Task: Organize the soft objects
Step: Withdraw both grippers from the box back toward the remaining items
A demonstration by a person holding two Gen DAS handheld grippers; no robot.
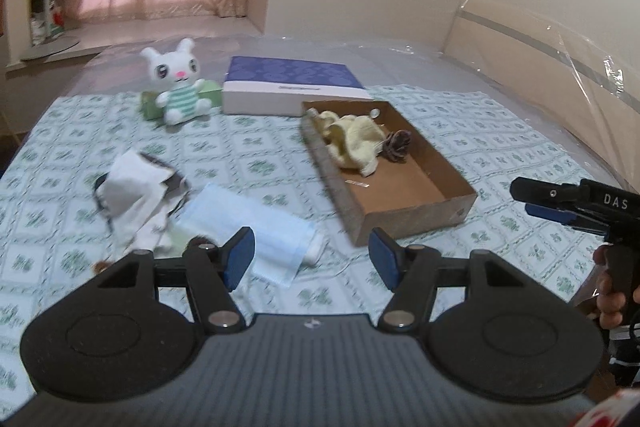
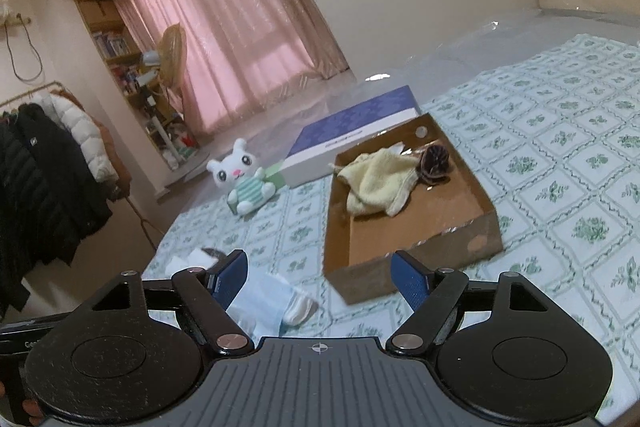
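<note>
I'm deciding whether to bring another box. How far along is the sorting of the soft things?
Partly done. The cardboard box already holds a yellow cloth and a dark scrunchie-like item. Nothing is in hand: the left gripper and right gripper are both open and empty. Left on the bed: the blue face mask, white-and-black cloth and plush bunny.

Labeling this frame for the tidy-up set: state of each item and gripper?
cardboard box: open, part filled
yellow cloth: crumpled, in box
brown scrunchie: in box, beside cloth
blue face mask: flat on bedspread
white cloth: crumpled on bedspread
plush bunny: sitting upright
left gripper: open, empty
right gripper: open, empty
</note>
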